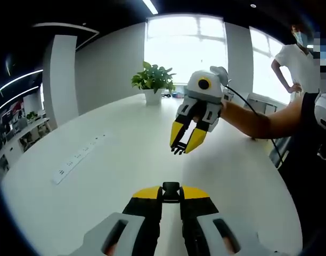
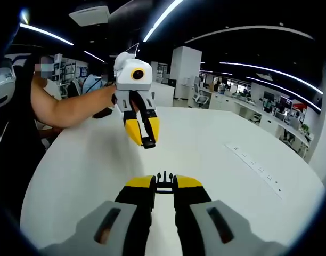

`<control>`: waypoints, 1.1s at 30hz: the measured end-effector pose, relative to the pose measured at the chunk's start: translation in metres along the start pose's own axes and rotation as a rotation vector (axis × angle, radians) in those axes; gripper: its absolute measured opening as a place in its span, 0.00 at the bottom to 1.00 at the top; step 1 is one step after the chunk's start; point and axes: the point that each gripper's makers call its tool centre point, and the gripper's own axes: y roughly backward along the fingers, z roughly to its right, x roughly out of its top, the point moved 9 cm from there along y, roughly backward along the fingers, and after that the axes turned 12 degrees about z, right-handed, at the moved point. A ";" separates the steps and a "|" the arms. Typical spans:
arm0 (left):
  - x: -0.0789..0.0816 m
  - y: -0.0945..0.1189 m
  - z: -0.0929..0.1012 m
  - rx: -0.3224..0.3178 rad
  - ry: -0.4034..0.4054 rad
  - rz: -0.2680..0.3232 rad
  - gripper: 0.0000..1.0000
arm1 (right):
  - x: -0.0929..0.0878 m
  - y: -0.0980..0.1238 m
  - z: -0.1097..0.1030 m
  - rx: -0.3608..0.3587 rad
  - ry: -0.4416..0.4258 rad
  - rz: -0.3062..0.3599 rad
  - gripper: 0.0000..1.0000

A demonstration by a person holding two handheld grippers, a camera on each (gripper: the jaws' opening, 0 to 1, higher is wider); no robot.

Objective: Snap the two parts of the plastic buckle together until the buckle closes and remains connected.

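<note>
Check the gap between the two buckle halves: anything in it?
Nothing held between them. In the left gripper view, bare white table shows between the socket half in the left claw and the pronged half in the right claw.

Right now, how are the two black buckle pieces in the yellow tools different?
1. The left tool holds the socket half, a plain closed block; the right tool holds the pronged half, which ends in thin spikes.
2. In the right gripper view, the socket half hangs pointing down, while the pronged half points forward from between its tool's tips.

Both are black, pinched at yellow tips, held apart above the white table.
</note>
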 end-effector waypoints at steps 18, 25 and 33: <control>-0.005 0.005 0.016 -0.004 -0.002 -0.010 0.12 | 0.002 0.004 -0.016 0.007 0.011 0.002 0.14; -0.008 0.006 0.019 -0.002 0.000 -0.011 0.12 | 0.003 0.004 -0.020 0.010 0.014 0.002 0.14; -0.012 0.011 0.025 -0.003 -0.003 -0.009 0.12 | 0.005 0.004 -0.026 0.014 0.016 0.007 0.14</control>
